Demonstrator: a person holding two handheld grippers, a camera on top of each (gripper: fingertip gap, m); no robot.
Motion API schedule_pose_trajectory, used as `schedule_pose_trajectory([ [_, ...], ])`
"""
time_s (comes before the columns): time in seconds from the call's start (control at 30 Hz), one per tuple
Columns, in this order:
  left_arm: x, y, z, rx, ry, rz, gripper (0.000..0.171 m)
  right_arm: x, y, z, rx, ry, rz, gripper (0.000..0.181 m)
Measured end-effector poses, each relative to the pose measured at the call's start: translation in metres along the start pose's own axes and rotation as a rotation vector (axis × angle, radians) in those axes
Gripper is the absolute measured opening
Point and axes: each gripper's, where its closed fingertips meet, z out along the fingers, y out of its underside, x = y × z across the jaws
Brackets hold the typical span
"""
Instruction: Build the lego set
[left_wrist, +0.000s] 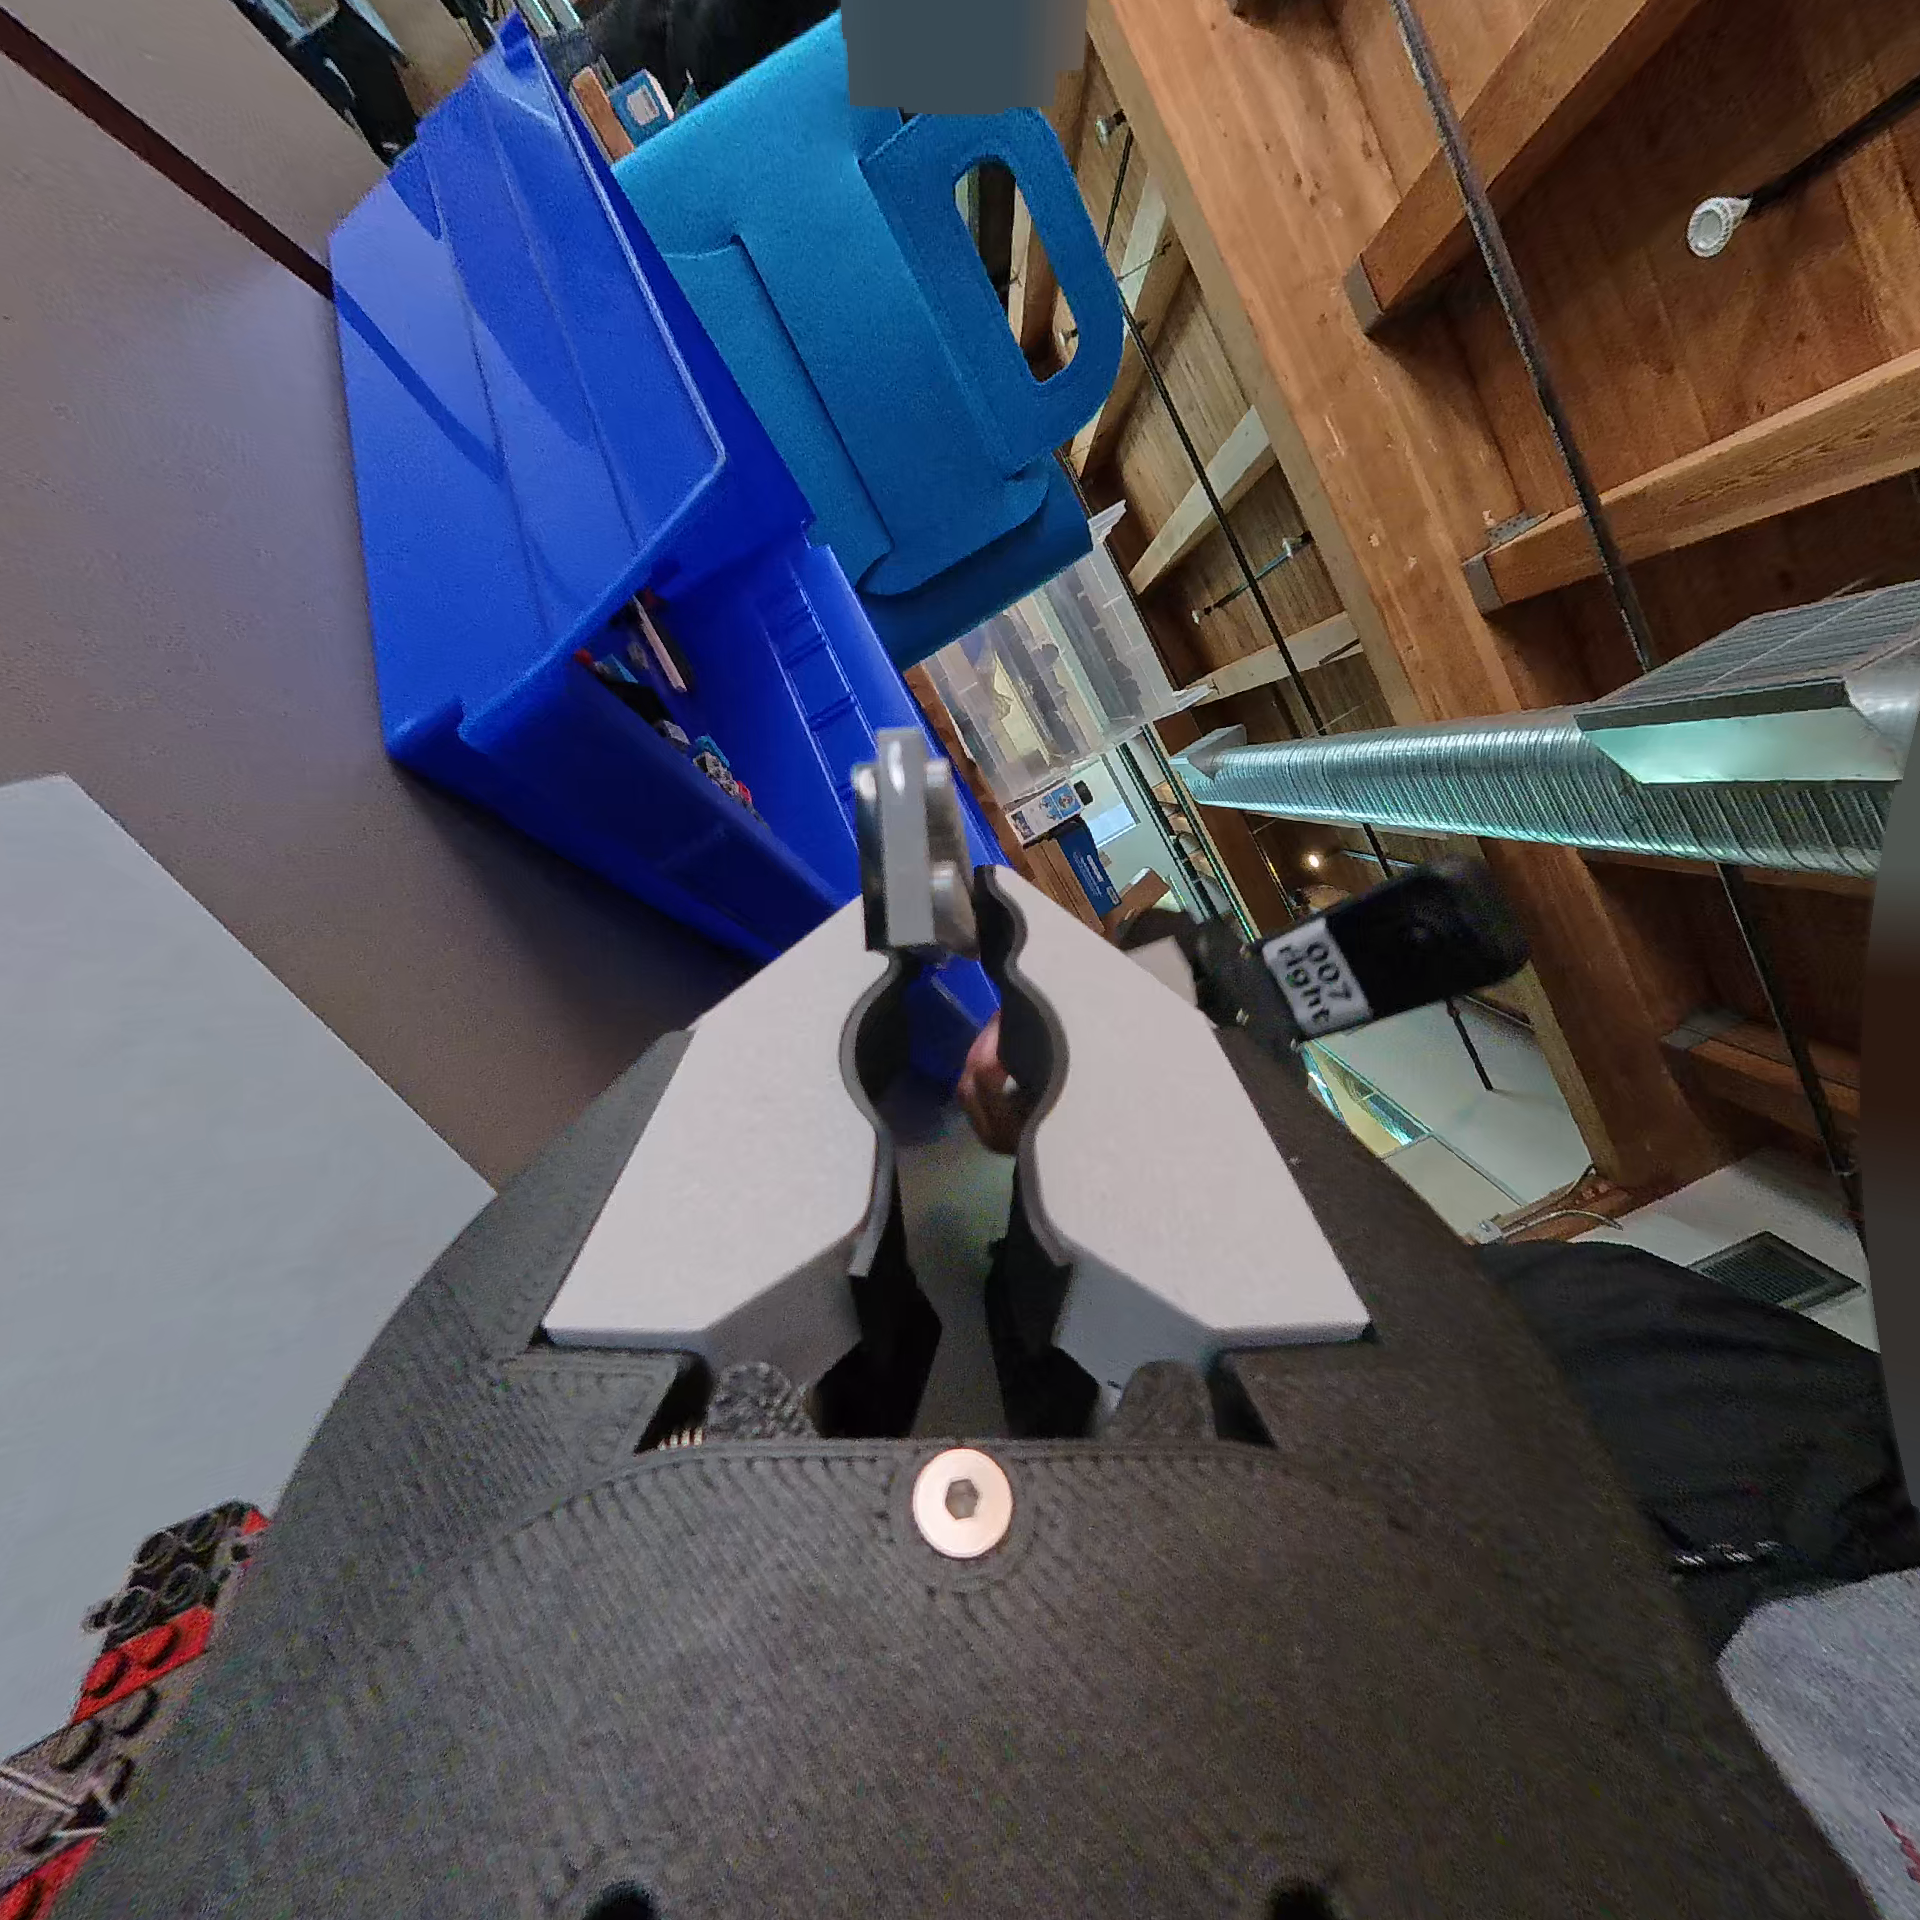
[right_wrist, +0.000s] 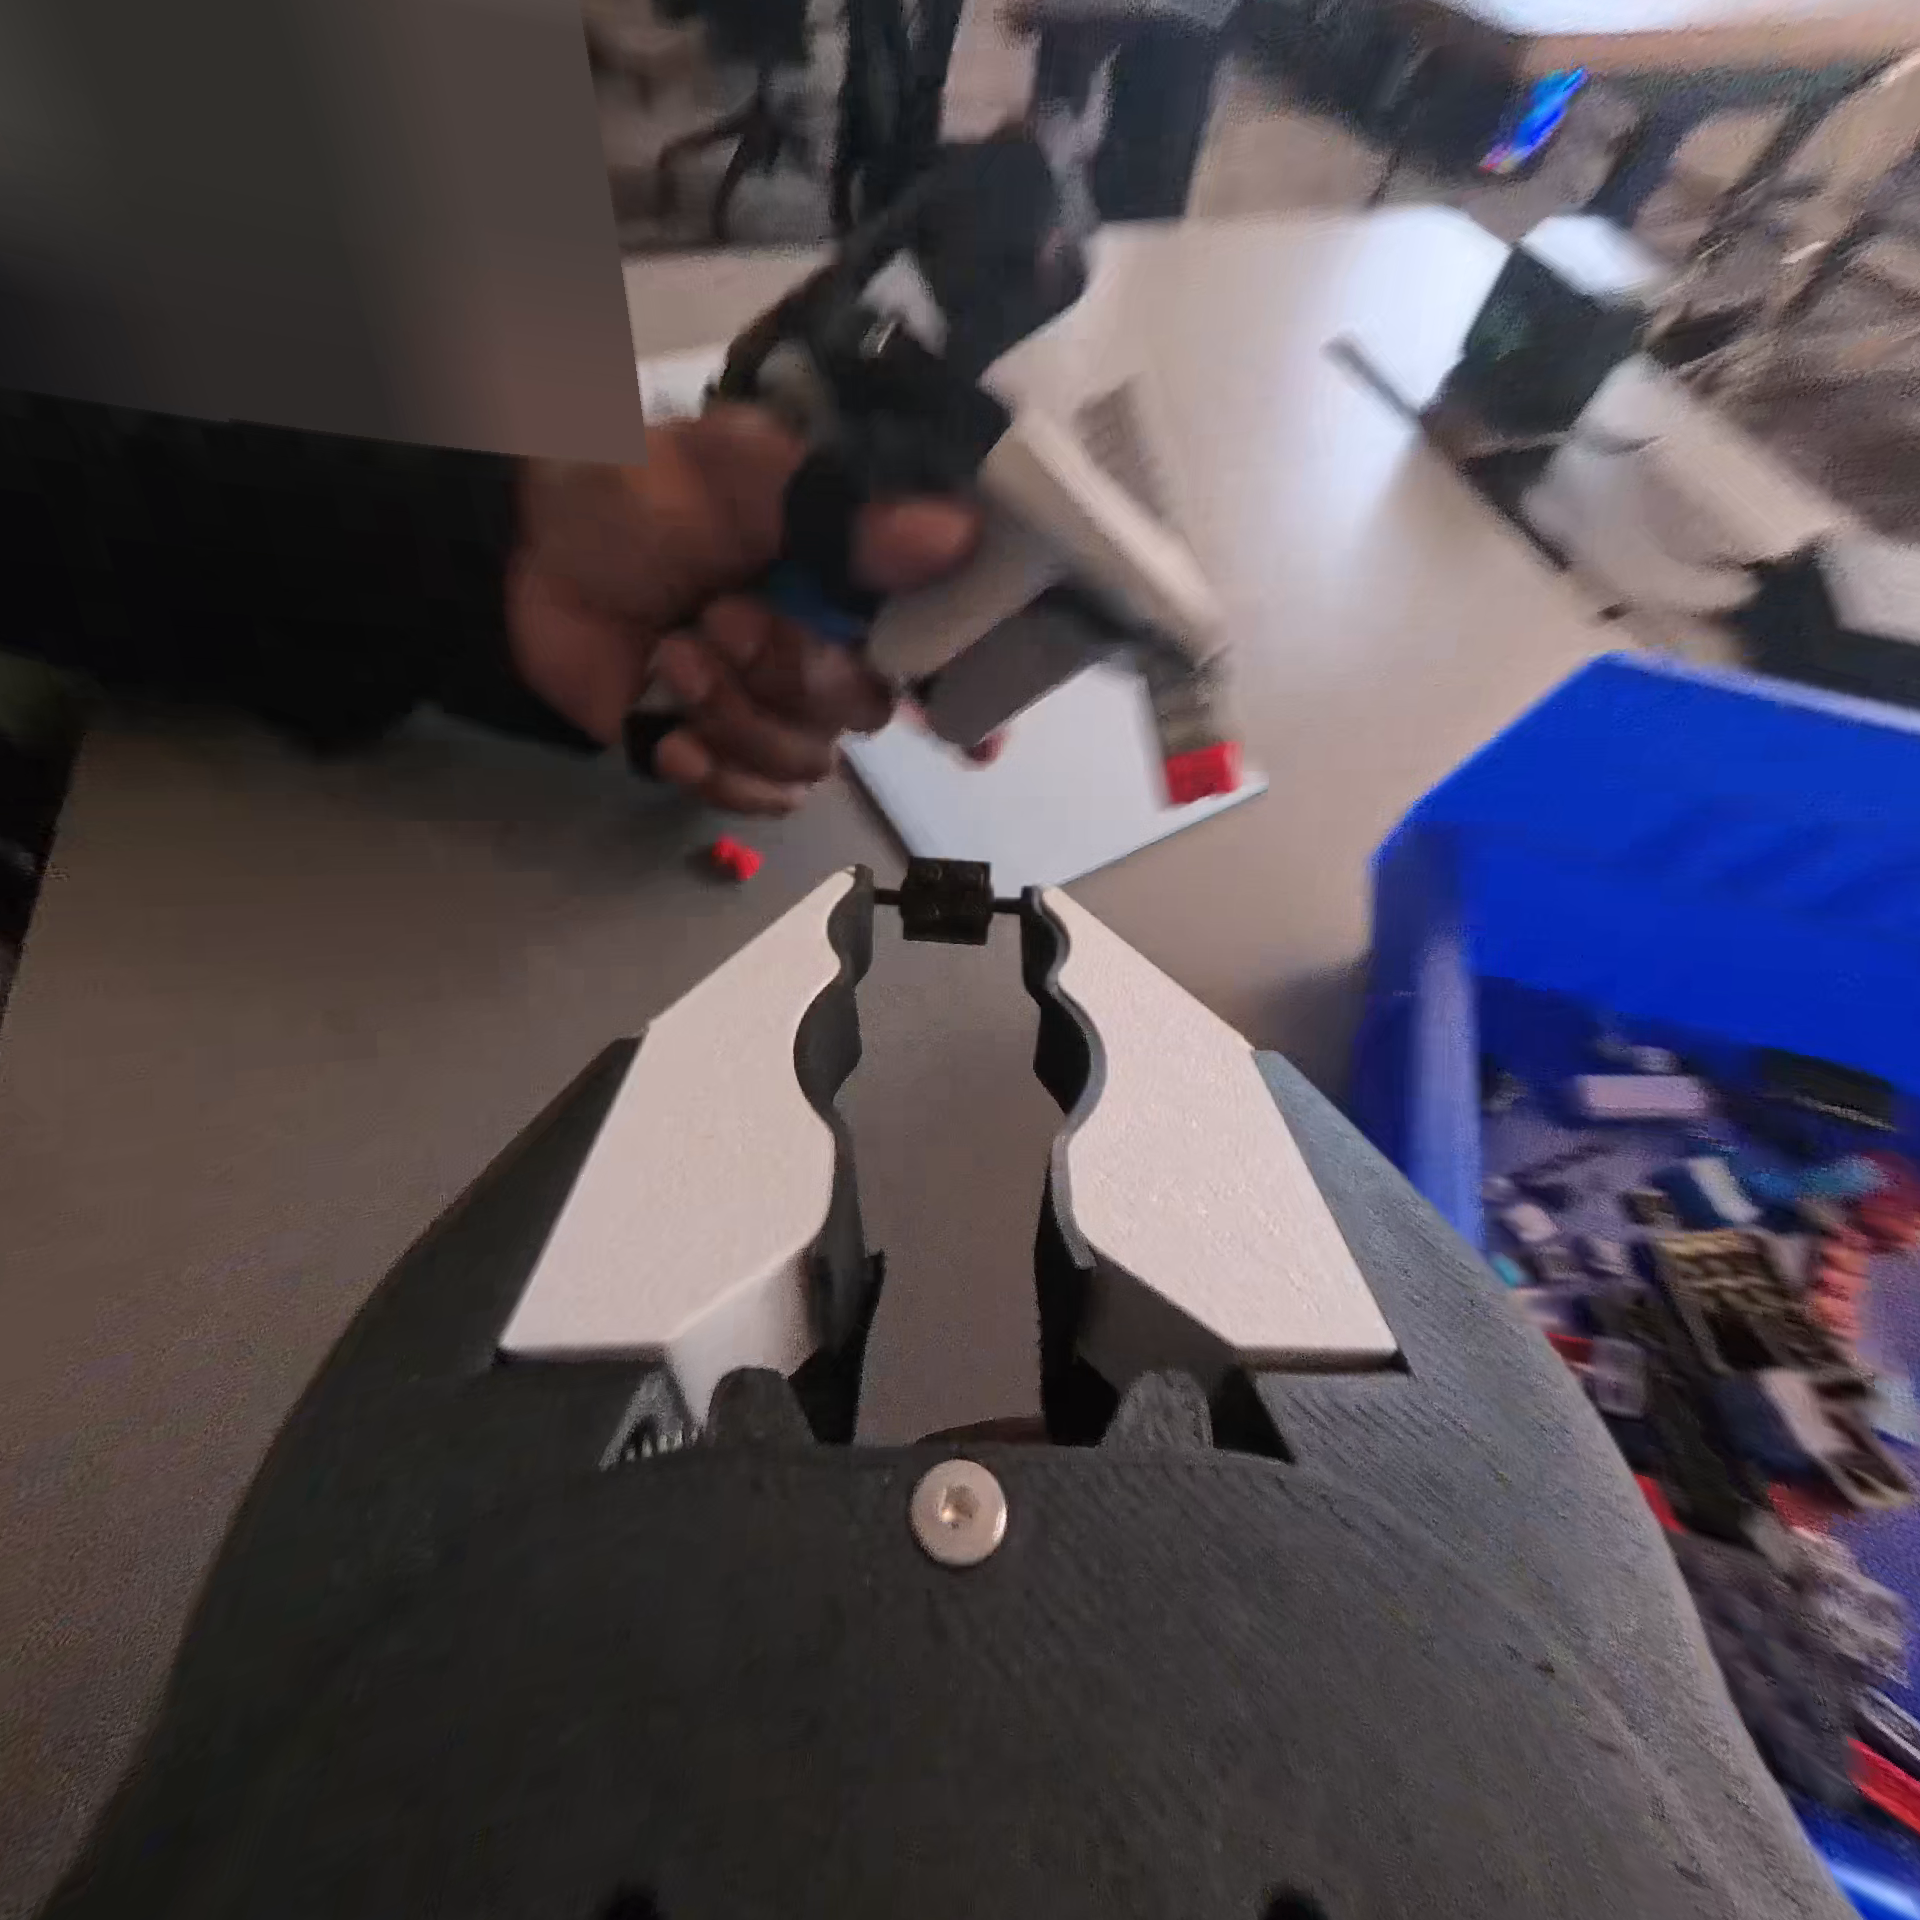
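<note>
My left gripper is shut on a small grey lego piece that sticks up past its tips, held in the air and tilted toward the wall. My right gripper is shut on a small black lego piece with side pins, held by its pins above the grey table. In the right wrist view a hand holds the left gripper over a white sheet. A red brick sits on the sheet. A small red piece lies on the table.
A blue bin of several mixed lego pieces stands at the right of the table; it also shows in the left wrist view with a lighter blue lid. Red and black bricks sit at lower left. Wooden shelving rises behind. About 7 cm separates my left fingertips from my right.
</note>
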Motion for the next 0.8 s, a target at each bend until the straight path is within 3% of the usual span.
schedule_pose_trajectory([
  [0.17, -0.002, 0.021, 0.008, -0.056, -0.030, -0.077, 0.008, 0.026, -0.024, -0.022, 0.104, 0.130, -0.017, 0.031],
  [0.4, -0.003, 0.044, 0.015, -0.125, -0.055, -0.136, 0.008, 0.030, 0.000, -0.007, -0.013, 0.174, -0.100, 0.031],
  [0.8, -0.008, 0.051, 0.016, -0.152, -0.061, -0.171, 0.008, 0.029, 0.015, -0.002, -0.073, 0.156, -0.110, 0.031],
])
